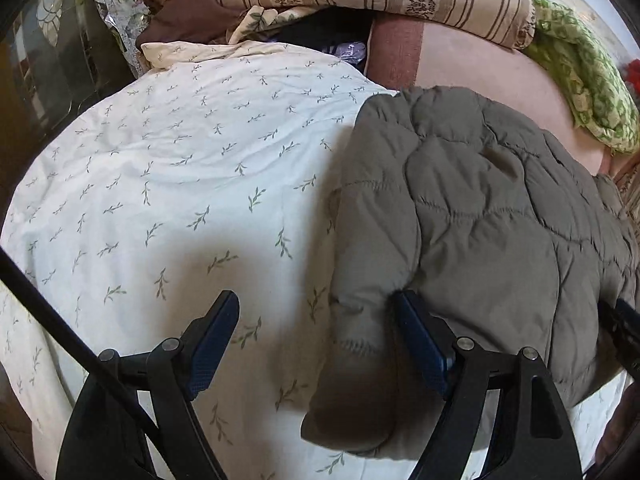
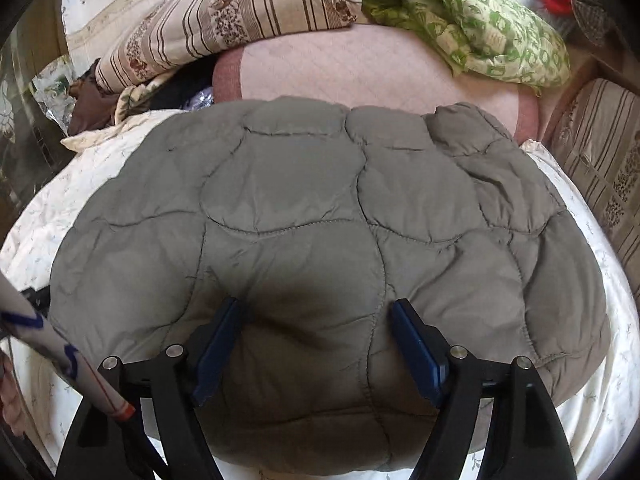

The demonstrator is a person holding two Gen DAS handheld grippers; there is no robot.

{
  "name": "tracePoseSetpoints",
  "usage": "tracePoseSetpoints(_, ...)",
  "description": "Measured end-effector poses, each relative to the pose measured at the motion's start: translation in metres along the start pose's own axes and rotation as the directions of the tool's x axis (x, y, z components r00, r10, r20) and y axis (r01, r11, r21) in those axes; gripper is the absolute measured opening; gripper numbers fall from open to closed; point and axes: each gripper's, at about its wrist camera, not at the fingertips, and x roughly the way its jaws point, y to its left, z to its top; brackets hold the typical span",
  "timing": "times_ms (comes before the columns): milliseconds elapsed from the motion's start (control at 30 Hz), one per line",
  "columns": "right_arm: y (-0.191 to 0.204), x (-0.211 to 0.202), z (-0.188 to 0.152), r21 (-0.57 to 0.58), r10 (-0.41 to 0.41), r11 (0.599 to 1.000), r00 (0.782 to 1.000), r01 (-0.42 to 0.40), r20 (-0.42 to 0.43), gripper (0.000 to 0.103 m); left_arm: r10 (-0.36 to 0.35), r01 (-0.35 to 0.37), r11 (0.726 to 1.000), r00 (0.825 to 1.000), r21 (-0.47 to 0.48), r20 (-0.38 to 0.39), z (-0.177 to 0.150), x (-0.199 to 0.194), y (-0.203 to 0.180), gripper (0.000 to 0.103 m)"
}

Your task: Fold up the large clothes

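A grey-olive quilted puffer jacket (image 2: 320, 240) lies folded in a bulky mound on a white duvet with a leaf print (image 1: 160, 184). In the left wrist view the jacket (image 1: 480, 232) fills the right half. My left gripper (image 1: 316, 312) is open at the jacket's left edge, its right finger (image 1: 420, 344) against the fabric and its left finger over the duvet. My right gripper (image 2: 316, 316) is open above the jacket's near middle, both fingers resting on or just over the fabric, nothing clamped.
A striped floral pillow (image 2: 224, 20) and a green patterned blanket (image 2: 472, 28) lie at the back on a pink mattress (image 2: 360, 68). Brown and dark clothes (image 1: 180, 20) are heaped at the back left. A striped cushion (image 2: 600, 160) lies on the right.
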Motion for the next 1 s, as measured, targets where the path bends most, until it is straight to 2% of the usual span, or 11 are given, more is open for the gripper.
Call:
tracePoseSetpoints(167, 0.002, 0.0, 0.003, -0.035, -0.018, 0.999, 1.0, 0.019, 0.004, 0.085, 0.044, -0.044, 0.999, 0.998, 0.007, 0.052, -0.003, -0.036, -0.001, 0.08)
tracePoseSetpoints(333, -0.019, -0.032, 0.027, 0.048, -0.025, 0.999, 0.994, 0.02, 0.105, 0.085, 0.094, -0.099, 0.995, 0.982, 0.024, 0.166, -0.009, -0.084, -0.007, 0.08)
tracePoseSetpoints(467, -0.034, -0.004, 0.035, 0.092, -0.05, 0.995, 0.998, 0.048, 0.028, 0.085, 0.098, -0.102, 0.995, 0.968, 0.004, 0.23, -0.01, -0.109, -0.015, 0.089)
tracePoseSetpoints(500, -0.039, 0.011, 0.033, 0.098, -0.047, 0.994, 0.999, 0.047, -0.011, 0.089, 0.111, -0.115, 0.993, 0.962, 0.001, 0.248, -0.011, -0.112, -0.017, 0.09)
tracePoseSetpoints(567, -0.043, 0.025, 0.029, 0.089, -0.047, 0.995, 0.998, 0.049, -0.031, 0.094, 0.141, -0.148, 0.989, 0.95, 0.003, 0.278, -0.013, -0.12, -0.021, 0.093)
tracePoseSetpoints(667, -0.039, 0.009, 0.033, 0.067, -0.085, 0.994, 0.996, 0.087, -0.031, 0.092, 0.134, -0.142, 0.99, 0.95, 0.006, 0.282, -0.016, -0.125, -0.023, 0.093)
tracePoseSetpoints(700, -0.036, -0.004, 0.034, 0.081, -0.081, 0.994, 0.997, 0.08, 0.002, 0.091, 0.128, -0.134, 0.991, 0.952, 0.002, 0.279, -0.018, -0.126, -0.023, 0.093)
tracePoseSetpoints(733, -0.029, -0.019, 0.036, 0.084, -0.05, 0.995, 0.998, 0.046, 0.046, 0.091, 0.122, -0.124, 0.992, 0.953, -0.007, 0.276, -0.019, -0.127, -0.024, 0.093)
tracePoseSetpoints(833, -0.007, -0.034, 0.04, 0.032, 0.006, 0.999, 0.996, -0.009, 0.09, 0.091, 0.131, -0.129, 0.991, 0.949, -0.026, 0.286, -0.025, -0.135, -0.027, 0.093)
tracePoseSetpoints(900, 0.012, -0.03, 0.043, -0.013, 0.037, 0.999, 0.996, -0.036, 0.085, 0.091, 0.16, -0.158, 0.987, 0.937, -0.031, 0.31, -0.029, -0.143, -0.029, 0.093)
tracePoseSetpoints(1000, 0.031, 0.002, 0.045, -0.032, 0.039, 0.999, 0.999, -0.039, 0.009, 0.091, 0.212, -0.217, 0.976, 0.915, -0.026, 0.342, -0.032, -0.153, -0.03, 0.093)
